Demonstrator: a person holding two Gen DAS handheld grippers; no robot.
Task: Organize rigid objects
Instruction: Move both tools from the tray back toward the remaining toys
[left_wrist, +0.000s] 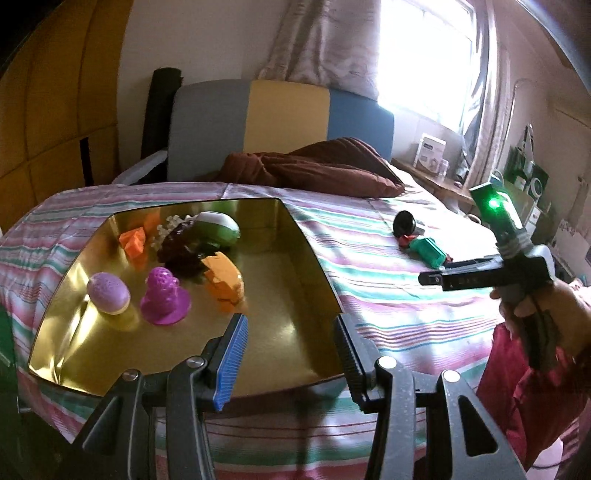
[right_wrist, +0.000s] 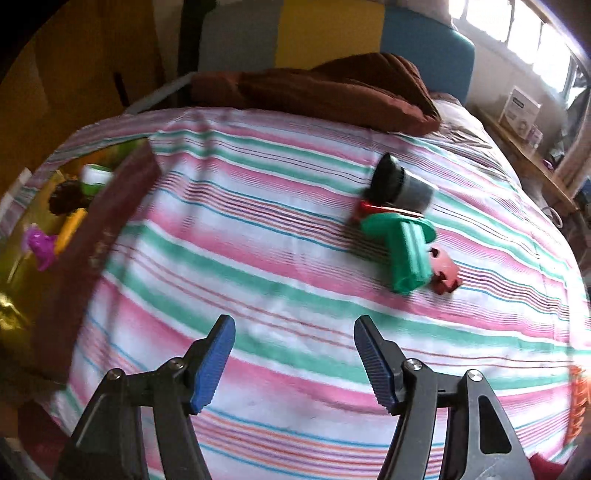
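A gold tin box (left_wrist: 303, 258) lies open on the striped bed. It holds several small toys: a lilac egg shape (left_wrist: 108, 293), a magenta piece (left_wrist: 165, 297), orange pieces (left_wrist: 223, 280), a green and white piece (left_wrist: 218, 229). My left gripper (left_wrist: 291, 354) is open and empty above the box's near edge. On the bed to the right lie a green ribbed piece (right_wrist: 406, 254), a black and grey cylinder (right_wrist: 400, 186) and a small red piece (right_wrist: 445, 273). My right gripper (right_wrist: 293, 358) is open and empty, above the sheet short of them.
A brown pillow (right_wrist: 332, 92) lies at the head of the bed. The box's dark side (right_wrist: 92, 236) stands at the left in the right wrist view. A wooden shelf with boxes (right_wrist: 521, 110) runs along the right under the window.
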